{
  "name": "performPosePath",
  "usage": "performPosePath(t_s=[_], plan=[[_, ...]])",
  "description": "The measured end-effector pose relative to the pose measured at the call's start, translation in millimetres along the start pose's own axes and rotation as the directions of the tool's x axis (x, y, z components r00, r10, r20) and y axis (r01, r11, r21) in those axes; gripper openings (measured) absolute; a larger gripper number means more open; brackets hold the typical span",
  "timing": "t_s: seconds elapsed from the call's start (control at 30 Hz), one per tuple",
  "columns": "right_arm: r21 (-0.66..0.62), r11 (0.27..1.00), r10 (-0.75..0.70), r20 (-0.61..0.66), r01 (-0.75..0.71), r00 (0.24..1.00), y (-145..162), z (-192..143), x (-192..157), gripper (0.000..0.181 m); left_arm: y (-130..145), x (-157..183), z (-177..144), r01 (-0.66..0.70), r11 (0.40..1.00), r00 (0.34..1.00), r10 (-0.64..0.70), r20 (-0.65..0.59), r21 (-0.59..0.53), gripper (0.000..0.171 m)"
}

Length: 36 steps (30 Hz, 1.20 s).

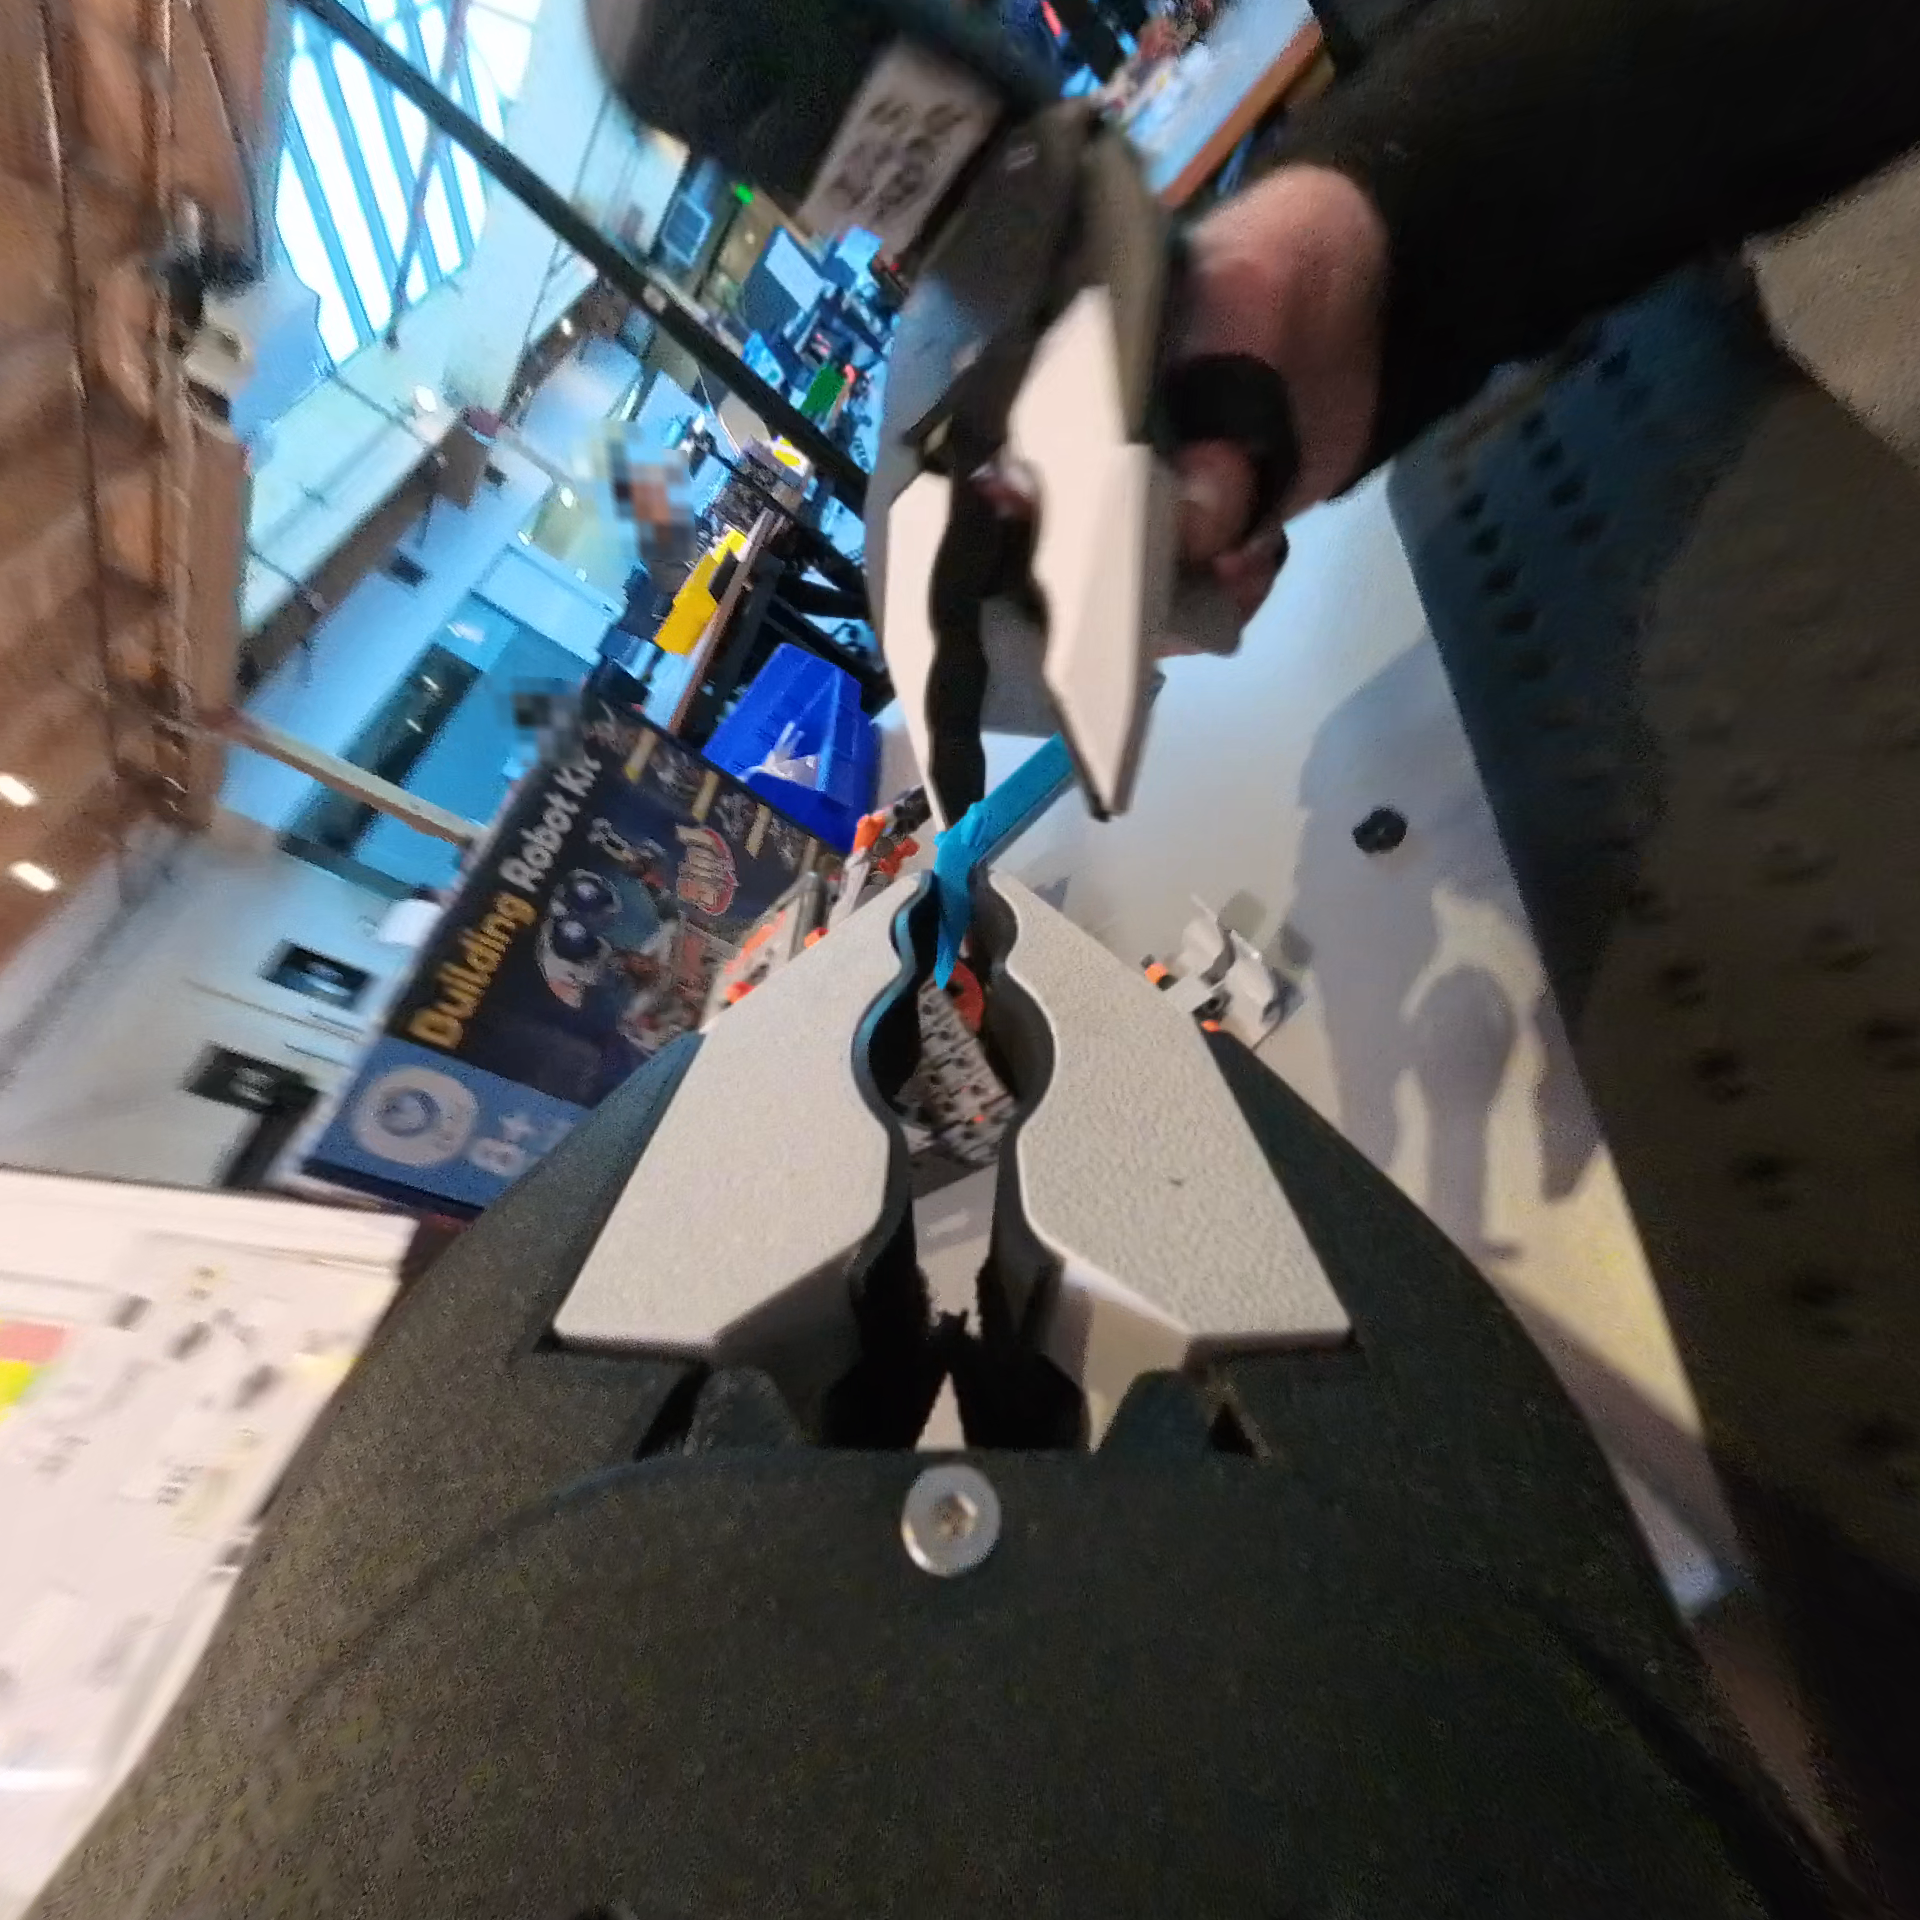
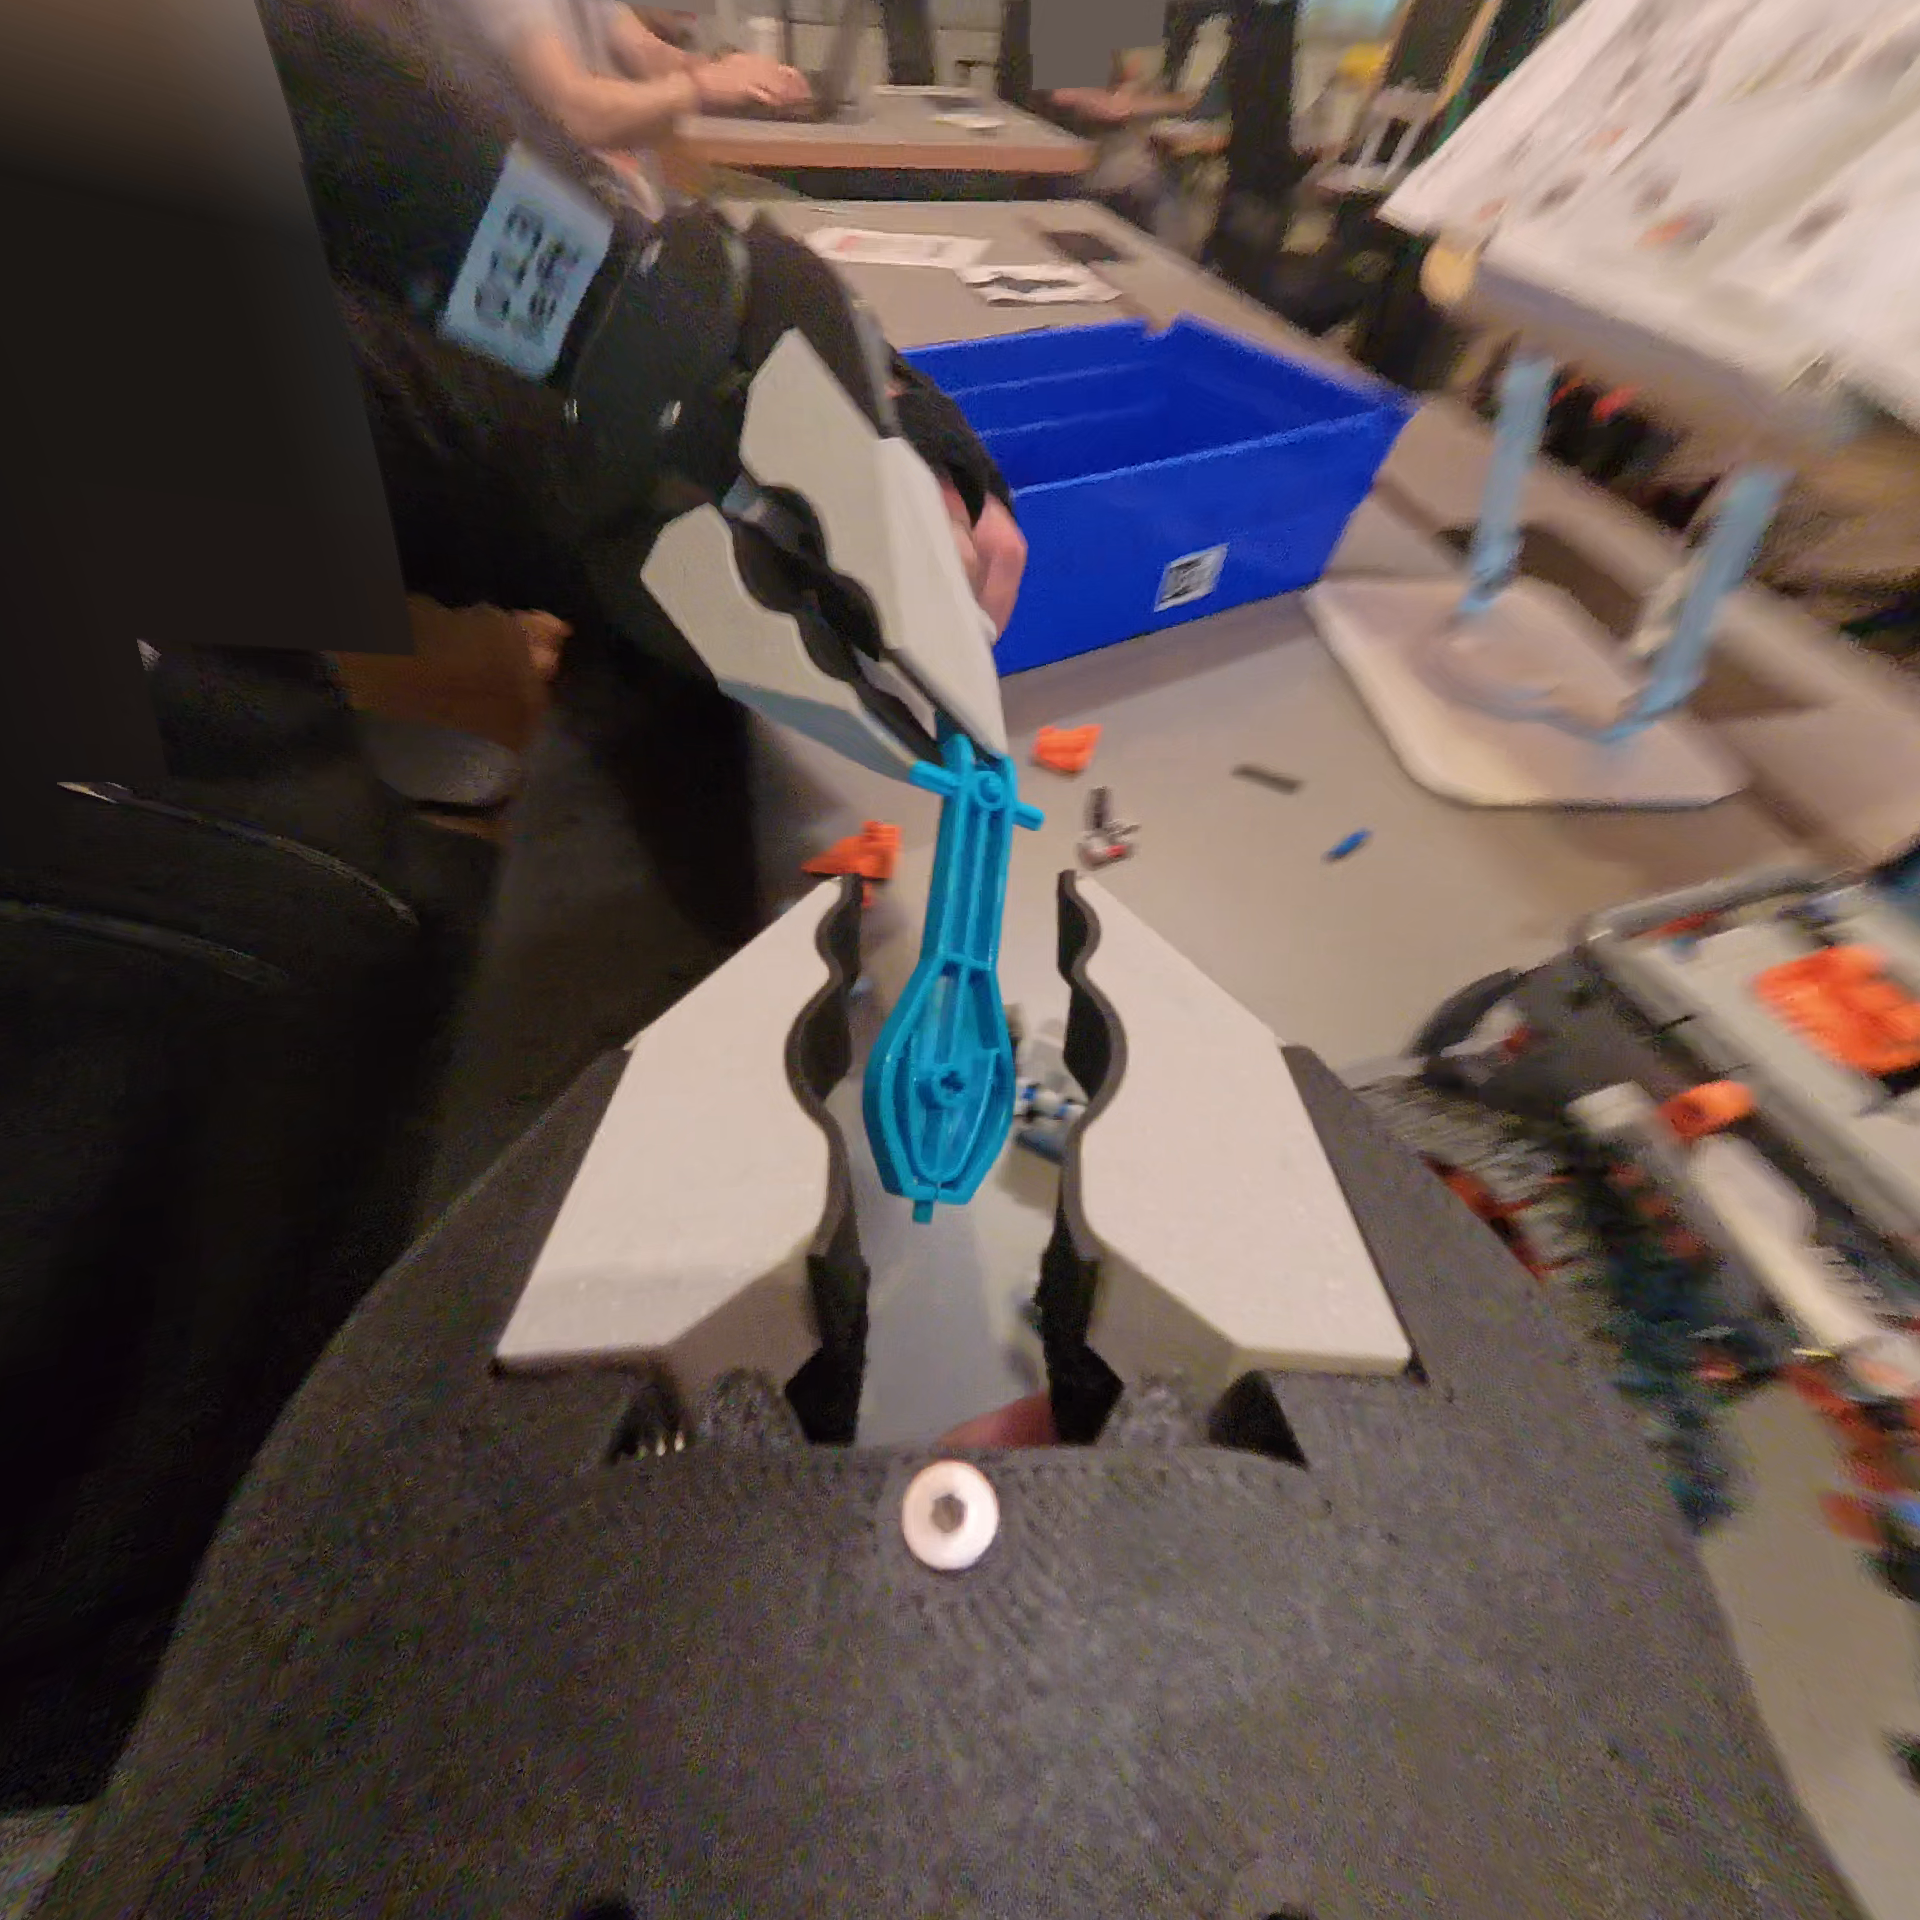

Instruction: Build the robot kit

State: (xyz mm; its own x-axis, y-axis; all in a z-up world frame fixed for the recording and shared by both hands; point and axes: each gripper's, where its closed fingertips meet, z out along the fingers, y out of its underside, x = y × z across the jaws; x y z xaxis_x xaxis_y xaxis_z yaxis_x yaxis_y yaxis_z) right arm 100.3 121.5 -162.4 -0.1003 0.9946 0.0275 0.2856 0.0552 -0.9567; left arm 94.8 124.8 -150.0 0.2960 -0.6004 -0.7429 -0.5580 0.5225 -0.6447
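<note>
Blue plastic piece [image 2: 956, 977] – pinched by left gripper [image 2: 940, 743], right gripper [image 2: 961, 883] spread

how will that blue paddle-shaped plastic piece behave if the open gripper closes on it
Blue plastic piece looks light: the left gripper carries it by one tip. Its thin openwork ribs may flex. Held at one end only, it may pivot when the right gripper closes.

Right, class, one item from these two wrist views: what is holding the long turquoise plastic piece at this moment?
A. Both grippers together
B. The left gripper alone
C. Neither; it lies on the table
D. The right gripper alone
B: the left gripper pinches the top end of the turquoise piece at its fingertips, while the right gripper stands open around the hanging piece without touching it.
</note>
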Motion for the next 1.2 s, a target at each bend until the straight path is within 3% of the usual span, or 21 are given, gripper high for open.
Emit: performPosePath(t_s=[0.13,0.23,0.3,0.43,0.5,0.83,0.9,0.93,1.03,1.2], plan=[[-0.006,0.945,-0.315,-0.288,0.327,0.904,-13.2,-15.4,5.9,0.050,-5.5,-7.9,-1.0,0.312,0.947,0.946,-0.302,-0.113,0.076,0.003],[-0.001,0.906,-0.393,-0.374,0.424,0.840,-18.7,-20.5,4.2,0.055,-9.9,-19.2,-2.8,0.532,0.836,0.841,-0.504,-0.196,0.136,0.003],[0.010,0.878,-0.432,-0.412,0.478,0.802,-25.1,-17.8,2.3,0.052,-11.9,-17.0,-0.2,0.608,0.782,0.786,-0.566,-0.249,0.142,0.003],[-0.102,0.851,-0.508,-0.411,0.515,0.757,-22.6,-4.4,6.2,0.036,-22.8,-2.5,1.0,0.599,0.784,0.785,-0.538,-0.307,0.159,0.003],[-0.067,0.841,-0.517,-0.395,0.537,0.760,-28.5,-0.8,-1.4,0.014,-25.8,-1.3,1.2,0.590,0.789,0.793,-0.528,-0.302,0.171,0.003],[-0.040,0.871,-0.469,-0.360,0.489,0.806,-26.8,1.6,-4.7,0.014,-25.0,1.8,1.1,0.638,0.745,0.753,-0.553,-0.356,0.193,0.004],[-0.063,0.874,-0.473,-0.338,0.482,0.814,-24.3,2.1,-5.6,0.014,-23.9,3.2,1.0,0.611,0.769,0.772,-0.528,-0.353,0.185,0.005],[-0.085,0.875,-0.476,-0.333,0.477,0.814,-21.3,2.4,-4.0,0.013,-20.8,3.9,0.9,0.595,0.789,0.779,-0.519,-0.354,0.153,0.006],[-0.161,0.876,-0.482,-0.313,0.455,0.818,-3.5,-1.8,7.8,0.011,7.6,2.6,-1.3,0.551,0.834,0.780,-0.522,-0.346,-0.015,0.047],[-0.231,0.894,-0.438,-0.271,0.384,0.857,30.3,0.8,27.1,0.011,69.7,37.7,5.1,0.393,0.834,0.761,-0.532,-0.371,-0.388,0.056]])
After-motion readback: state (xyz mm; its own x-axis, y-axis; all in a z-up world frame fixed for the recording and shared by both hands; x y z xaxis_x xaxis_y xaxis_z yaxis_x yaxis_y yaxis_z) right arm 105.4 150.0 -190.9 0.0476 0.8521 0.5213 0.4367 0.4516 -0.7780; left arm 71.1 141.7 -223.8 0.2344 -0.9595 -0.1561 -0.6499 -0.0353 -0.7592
